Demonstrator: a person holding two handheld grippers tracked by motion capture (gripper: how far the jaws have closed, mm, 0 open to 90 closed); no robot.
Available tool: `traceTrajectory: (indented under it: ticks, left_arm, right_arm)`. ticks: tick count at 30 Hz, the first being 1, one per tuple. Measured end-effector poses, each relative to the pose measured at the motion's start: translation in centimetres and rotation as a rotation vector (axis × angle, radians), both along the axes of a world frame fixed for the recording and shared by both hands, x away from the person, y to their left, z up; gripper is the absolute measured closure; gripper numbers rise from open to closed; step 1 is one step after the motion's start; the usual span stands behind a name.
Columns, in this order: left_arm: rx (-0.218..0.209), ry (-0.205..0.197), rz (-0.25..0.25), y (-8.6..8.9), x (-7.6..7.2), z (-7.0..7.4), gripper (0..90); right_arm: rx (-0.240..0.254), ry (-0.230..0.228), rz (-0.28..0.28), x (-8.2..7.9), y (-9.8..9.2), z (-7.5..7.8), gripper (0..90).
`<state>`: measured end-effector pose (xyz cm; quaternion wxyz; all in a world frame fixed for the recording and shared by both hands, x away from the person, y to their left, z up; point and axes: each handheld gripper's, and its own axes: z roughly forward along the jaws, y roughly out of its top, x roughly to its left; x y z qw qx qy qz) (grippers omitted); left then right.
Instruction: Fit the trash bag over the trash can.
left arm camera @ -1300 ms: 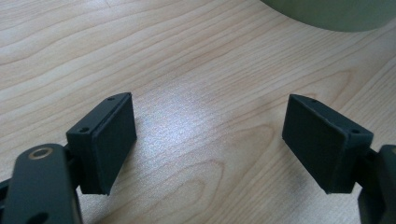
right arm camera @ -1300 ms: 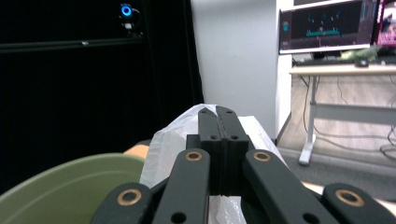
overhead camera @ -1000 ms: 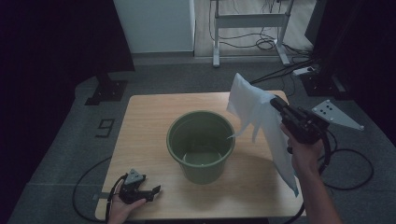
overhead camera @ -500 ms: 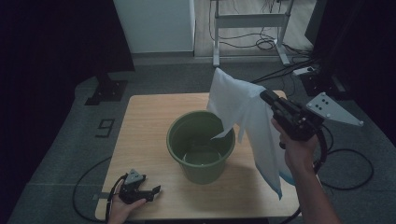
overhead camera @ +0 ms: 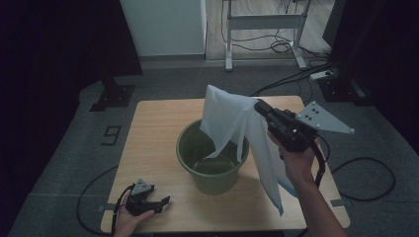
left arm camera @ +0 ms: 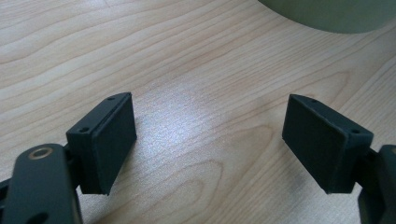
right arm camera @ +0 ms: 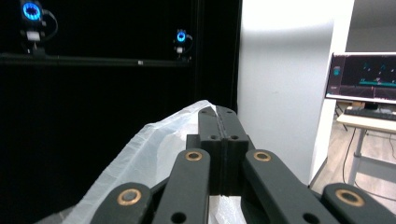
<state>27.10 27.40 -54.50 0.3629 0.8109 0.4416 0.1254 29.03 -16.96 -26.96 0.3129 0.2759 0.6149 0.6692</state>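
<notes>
A green bucket (overhead camera: 213,170) stands in the middle of the wooden table (overhead camera: 158,128). My right gripper (overhead camera: 259,106) is held above the bucket's right rim, shut on a white plastic bag (overhead camera: 232,121) that hangs down over the bucket and to its right. In the right gripper view the jaws are pressed together with the white bag (right arm camera: 149,158) draped below them. My left gripper (overhead camera: 163,201) lies on the table near the front left edge, open, with bare wood between its pads (left arm camera: 109,140). The bucket's wall (left arm camera: 336,14) shows beyond it.
A desk frame (overhead camera: 262,29) and cables (overhead camera: 296,79) lie on the floor behind the table. A black stand base (overhead camera: 113,94) sits at the back left. A cable (overhead camera: 365,173) trails on the floor right of the table. Dark curtains close both sides.
My right gripper has carried the white bag leftward and a little up, from the table's right side to over the bucket. The left gripper has stayed in place.
</notes>
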Motion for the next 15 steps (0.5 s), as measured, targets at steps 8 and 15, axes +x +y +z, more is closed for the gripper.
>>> traceTrajectory:
  ticks: [8,15]
  left_arm:
    - [-0.002,0.001,-0.002,0.0,0.0,0.0,17.3]
    - [-0.002,0.0,-0.003,0.1,0.0,0.0,17.3]
  right_arm:
    - [-0.039,0.059,0.017,0.8,1.4,-3.4,89.2]
    - [-0.087,0.098,0.054,0.9,3.4,-6.1,89.2]
